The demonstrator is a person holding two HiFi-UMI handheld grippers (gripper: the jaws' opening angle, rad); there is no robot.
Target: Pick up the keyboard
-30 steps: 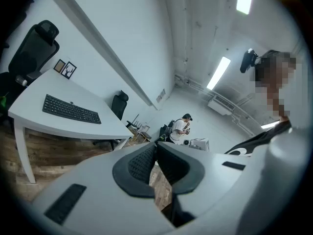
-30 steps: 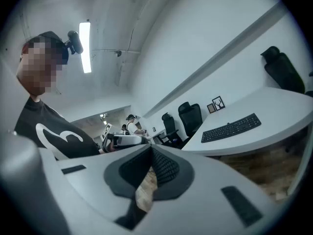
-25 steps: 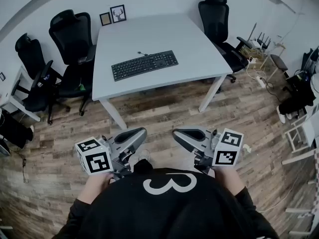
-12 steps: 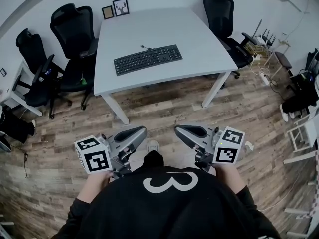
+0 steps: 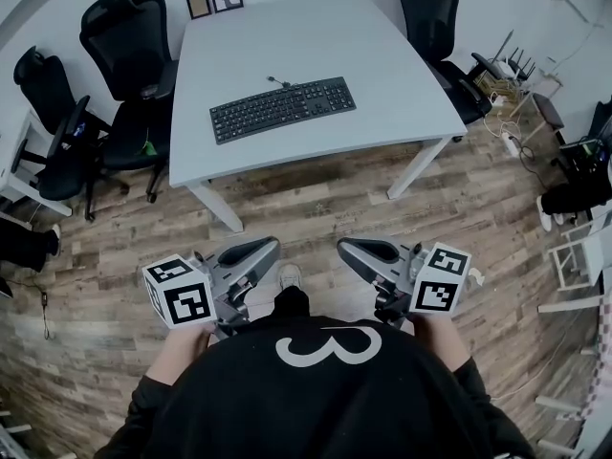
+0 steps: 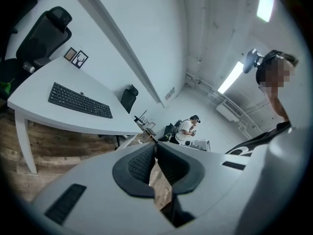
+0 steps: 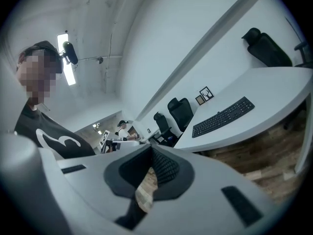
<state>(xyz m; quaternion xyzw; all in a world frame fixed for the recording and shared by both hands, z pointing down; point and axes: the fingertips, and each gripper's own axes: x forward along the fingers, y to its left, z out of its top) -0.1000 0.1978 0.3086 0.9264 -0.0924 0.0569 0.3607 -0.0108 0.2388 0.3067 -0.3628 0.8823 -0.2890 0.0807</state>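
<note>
Where it lies flat on the table (image 5: 402, 65), keyboard (image 5: 282, 108) is black (full-size, w/ numpad).

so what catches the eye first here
A black keyboard lies near the middle of a white table with black office chairs beside it. Nearer the camera, the left gripper and right gripper, both shut and empty, hang over the wood floor, short of the table.

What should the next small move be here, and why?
Probably step closer to the table: the keyboard lies on it well beyond the left gripper and right gripper, both shut and empty over the floor.
</note>
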